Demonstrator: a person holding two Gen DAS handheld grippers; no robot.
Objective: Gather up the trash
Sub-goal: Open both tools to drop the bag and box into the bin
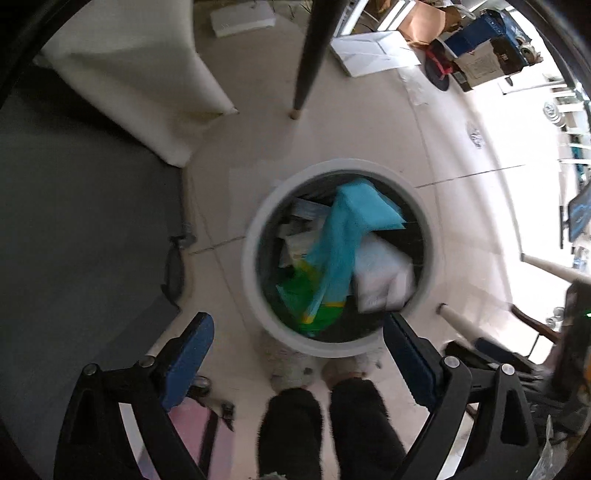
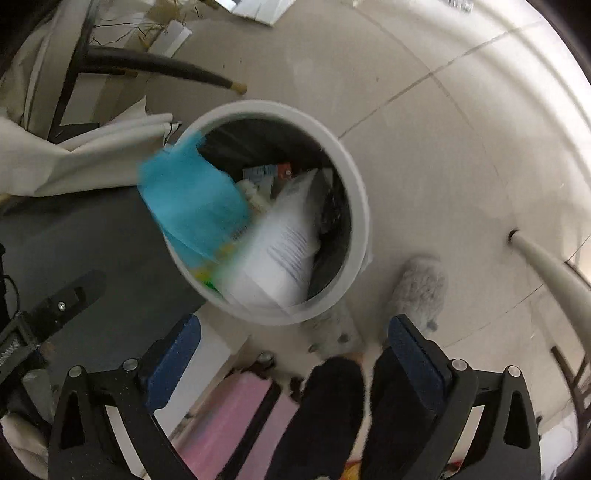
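Note:
A round white-rimmed trash bin (image 1: 255,243) (image 2: 360,206) stands on the floor below both grippers. Inside lie several pieces of trash: a blurred turquoise wrapper (image 1: 343,229) (image 2: 192,199), a white printed packet (image 1: 384,280) (image 2: 280,251) and a green and yellow wrapper (image 1: 306,299). In the right wrist view the turquoise wrapper overlaps the bin's left rim. My left gripper (image 1: 299,354) hangs open above the bin's near edge, nothing between its blue pads. My right gripper (image 2: 293,354) is also open and empty, just short of the bin.
The person's dark trouser legs (image 1: 325,432) and fluffy slippers (image 2: 421,291) stand by the bin. A dark chair leg (image 1: 310,55), cream cloth (image 1: 140,85), a grey mat (image 1: 85,229), pale table legs (image 2: 546,266) and cardboard boxes (image 1: 424,22) surround it.

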